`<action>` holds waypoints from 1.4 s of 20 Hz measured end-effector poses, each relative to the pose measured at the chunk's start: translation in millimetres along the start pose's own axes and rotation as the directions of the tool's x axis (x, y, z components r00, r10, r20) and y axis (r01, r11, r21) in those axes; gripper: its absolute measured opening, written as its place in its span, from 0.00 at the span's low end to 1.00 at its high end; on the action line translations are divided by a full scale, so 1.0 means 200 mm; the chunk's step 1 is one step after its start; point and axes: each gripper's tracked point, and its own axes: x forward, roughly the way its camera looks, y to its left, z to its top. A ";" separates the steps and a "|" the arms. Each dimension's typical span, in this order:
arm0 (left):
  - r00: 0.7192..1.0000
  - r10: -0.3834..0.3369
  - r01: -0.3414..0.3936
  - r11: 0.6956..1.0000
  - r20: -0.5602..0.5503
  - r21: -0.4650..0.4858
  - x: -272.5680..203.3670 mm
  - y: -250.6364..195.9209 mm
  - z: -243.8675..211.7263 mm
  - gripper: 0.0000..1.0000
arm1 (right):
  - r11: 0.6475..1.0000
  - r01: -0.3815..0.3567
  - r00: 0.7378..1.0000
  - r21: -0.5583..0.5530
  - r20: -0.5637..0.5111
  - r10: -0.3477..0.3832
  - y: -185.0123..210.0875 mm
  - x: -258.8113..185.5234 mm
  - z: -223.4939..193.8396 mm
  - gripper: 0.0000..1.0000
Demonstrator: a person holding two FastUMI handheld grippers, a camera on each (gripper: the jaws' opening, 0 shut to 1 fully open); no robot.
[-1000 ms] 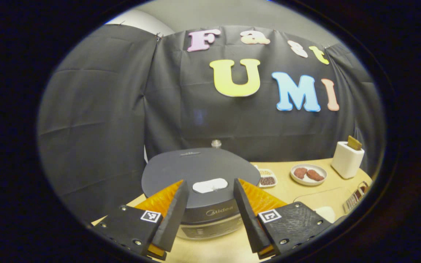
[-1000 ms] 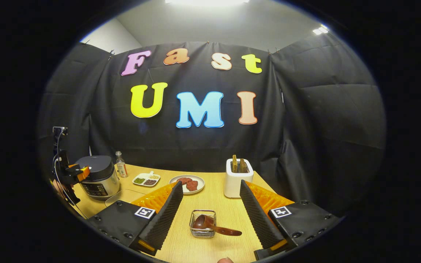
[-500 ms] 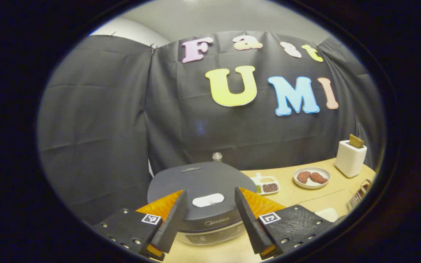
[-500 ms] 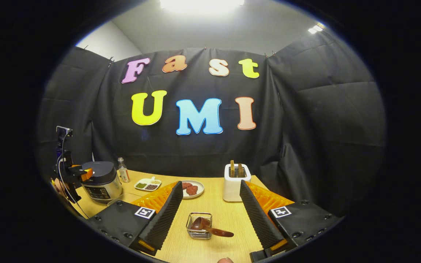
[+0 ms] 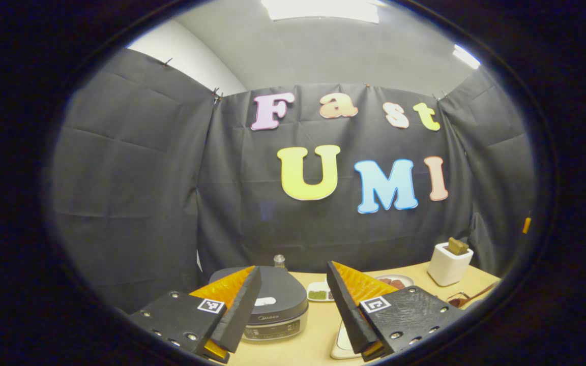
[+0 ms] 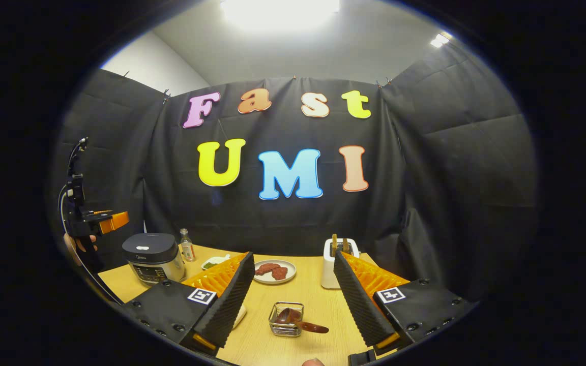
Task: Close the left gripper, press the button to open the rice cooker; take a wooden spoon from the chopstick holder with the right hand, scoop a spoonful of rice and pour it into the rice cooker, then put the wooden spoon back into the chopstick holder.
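Your left gripper has its fingers apart, nothing between them, held above the rice cooker. Cooker lid is shut; the pale button sits on top near the front edge, untouched. In the right gripper view the same left gripper hangs in the air above and to the left of the cooker, well clear of the lid, with a hand gripping it from below.

Your right gripper also has its fingers spread wide, holding nothing. The wire chopstick holder stands on the tabletop between the fingers, farther out. The wooden spoon lies in it, bowl inside, handle sticking out over the rim to the right.

Farther back on the tabletop: a plate with two reddish pieces, a white toaster with slices in its slots just to the plate's right, a divided dish holding grains, and a small bottle just beside the cooker. A pale dish sits near your left gripper's right finger; can't tell what's in it.
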 end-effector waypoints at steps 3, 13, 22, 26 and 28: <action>0.999 -0.033 0.032 0.999 0.026 0.007 -0.13 0.02 0.12 0.81 | 1.000 -0.003 1.000 0.010 0.023 0.002 0.09 -0.04 0.05 0.99; 0.991 -0.103 0.096 0.992 0.084 0.082 -0.54 0.18 0.33 0.81 | 1.000 0.008 0.999 0.007 0.053 -0.008 0.35 -0.26 0.12 0.98; 0.983 -0.151 0.145 0.987 0.100 0.065 -0.72 0.18 0.35 0.81 | 1.000 0.016 0.998 0.018 0.067 -0.017 0.42 -0.39 0.15 0.98; 0.983 -0.155 0.149 0.986 0.097 0.069 -0.74 0.19 0.33 0.81 | 1.000 0.015 0.998 0.015 0.068 -0.016 0.44 -0.39 0.15 0.98; 0.984 -0.154 0.149 0.987 0.093 0.058 -0.73 0.20 0.33 0.81 | 1.000 0.017 0.997 0.012 0.070 -0.018 0.45 -0.39 0.15 0.98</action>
